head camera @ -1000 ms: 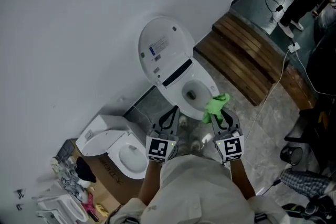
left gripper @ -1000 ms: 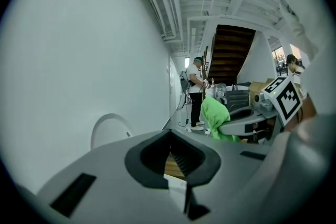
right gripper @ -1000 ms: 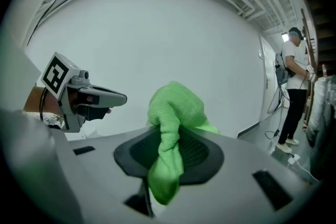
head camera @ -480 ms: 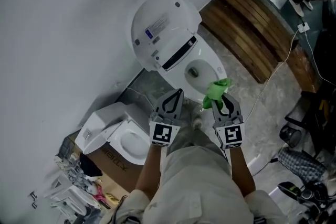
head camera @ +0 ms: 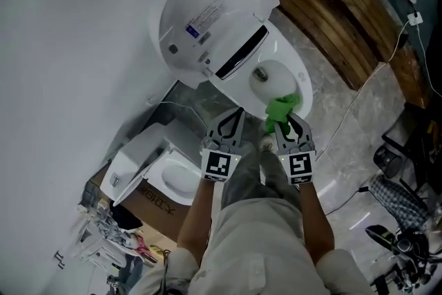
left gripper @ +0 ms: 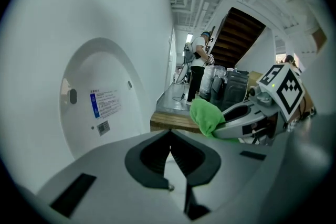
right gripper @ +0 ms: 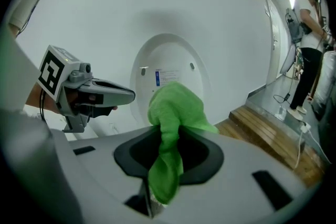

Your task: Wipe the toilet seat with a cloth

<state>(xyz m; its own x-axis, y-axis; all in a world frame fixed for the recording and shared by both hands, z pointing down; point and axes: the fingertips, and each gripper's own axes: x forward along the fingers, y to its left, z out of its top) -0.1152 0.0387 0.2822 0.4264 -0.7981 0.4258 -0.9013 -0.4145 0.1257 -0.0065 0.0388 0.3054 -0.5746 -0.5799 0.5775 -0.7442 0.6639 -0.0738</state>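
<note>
A white toilet stands against the wall with its lid (head camera: 207,14) raised and its seat rim (head camera: 302,83) and bowl exposed. My right gripper (head camera: 283,118) is shut on a green cloth (head camera: 280,108), which hangs just over the front edge of the seat. In the right gripper view the green cloth (right gripper: 173,113) bunches out between the jaws, in front of the lid (right gripper: 169,68). My left gripper (head camera: 233,118) is shut with nothing in it, held beside the right one, short of the bowl. In the left gripper view the lid (left gripper: 100,94) and the cloth (left gripper: 206,115) both show.
A second white toilet (head camera: 162,173) sits on a cardboard box (head camera: 148,200) at the lower left. A wooden step (head camera: 345,17) lies to the right of the toilet, with cables (head camera: 407,24) beyond. Clutter (head camera: 110,238) fills the bottom left; a person (left gripper: 198,68) stands far off.
The view has closed in on the toilet and both grippers have moved nearer its bowl. The green cloth now hangs over the seat's front edge. Both grippers keep their state.
</note>
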